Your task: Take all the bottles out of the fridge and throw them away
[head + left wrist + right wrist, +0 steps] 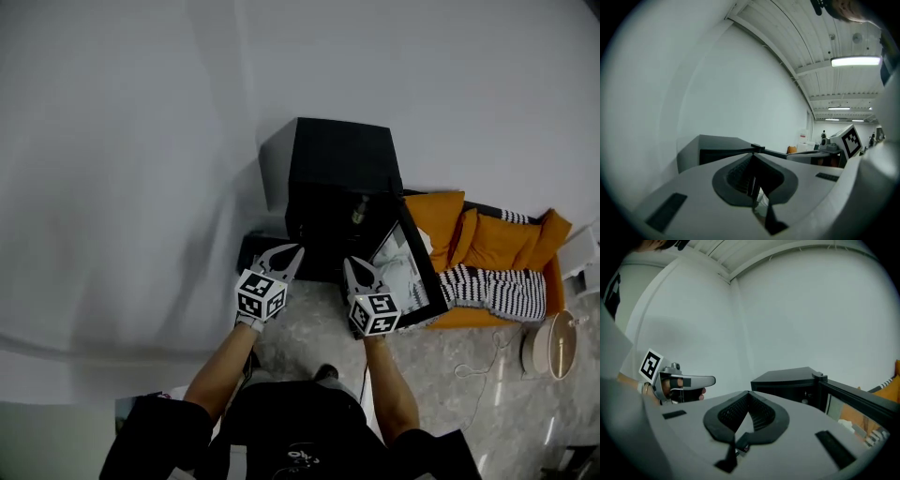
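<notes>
1. Upper left of the head view: a bare white wall [122, 141] fills most of the frame.
2. Left of centre: the left gripper [297, 250] is held out level toward the fridge. Its own view shows the left gripper [755, 151] with its jaws closed tip to tip and nothing between them.
3. Centre: a black fridge [337, 159] stands on the floor against the wall. Its top also shows beyond the jaw tips in the left gripper view [717, 143].
4. Inside the dark opening there is one small bottle [358, 211] with a pale cap, standing upright. Both grippers are apart from it. No other bottles can be made out.
5. Just right of centre: the right gripper [349, 266] is beside the left one and in front of the opening. Its own view shows the right gripper [748, 393] clenched and empty.
6. Right of the opening: the fridge door [401, 272] hangs open, pale inner face up.
7. Right of the door: an orange cushion [487, 239] lies on the floor with a black-and-white striped cloth [497, 291] over its near edge.
8. Lower right: a white cable [483, 370] lies on the grey stone floor [309, 333], and beyond it is a round wooden object [553, 345].
</notes>
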The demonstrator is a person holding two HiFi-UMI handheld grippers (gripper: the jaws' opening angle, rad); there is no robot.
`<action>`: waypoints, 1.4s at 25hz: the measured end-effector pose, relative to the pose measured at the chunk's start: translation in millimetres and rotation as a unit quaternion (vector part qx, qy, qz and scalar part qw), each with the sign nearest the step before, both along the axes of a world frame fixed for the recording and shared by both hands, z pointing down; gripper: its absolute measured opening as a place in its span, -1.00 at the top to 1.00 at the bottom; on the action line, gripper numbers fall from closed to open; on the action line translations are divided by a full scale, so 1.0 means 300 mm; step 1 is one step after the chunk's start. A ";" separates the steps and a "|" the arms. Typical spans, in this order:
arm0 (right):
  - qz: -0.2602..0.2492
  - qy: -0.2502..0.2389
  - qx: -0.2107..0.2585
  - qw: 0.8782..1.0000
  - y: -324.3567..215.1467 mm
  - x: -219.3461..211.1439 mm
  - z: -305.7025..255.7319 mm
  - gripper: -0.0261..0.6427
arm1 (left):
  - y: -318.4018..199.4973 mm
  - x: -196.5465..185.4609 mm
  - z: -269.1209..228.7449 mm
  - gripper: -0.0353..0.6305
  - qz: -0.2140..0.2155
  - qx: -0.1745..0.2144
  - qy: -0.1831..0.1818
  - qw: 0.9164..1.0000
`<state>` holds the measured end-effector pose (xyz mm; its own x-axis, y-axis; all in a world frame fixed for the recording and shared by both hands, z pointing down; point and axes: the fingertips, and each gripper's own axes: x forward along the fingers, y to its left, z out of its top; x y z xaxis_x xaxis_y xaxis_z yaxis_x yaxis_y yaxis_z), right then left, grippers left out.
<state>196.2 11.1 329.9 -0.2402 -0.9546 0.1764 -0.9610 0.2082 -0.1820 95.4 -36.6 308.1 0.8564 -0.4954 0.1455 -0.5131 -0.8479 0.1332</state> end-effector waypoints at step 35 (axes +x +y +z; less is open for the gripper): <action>0.172 0.022 -0.029 0.984 -0.155 0.128 0.132 0.90 | -0.172 0.060 0.101 0.89 0.102 -0.011 -0.016 0.995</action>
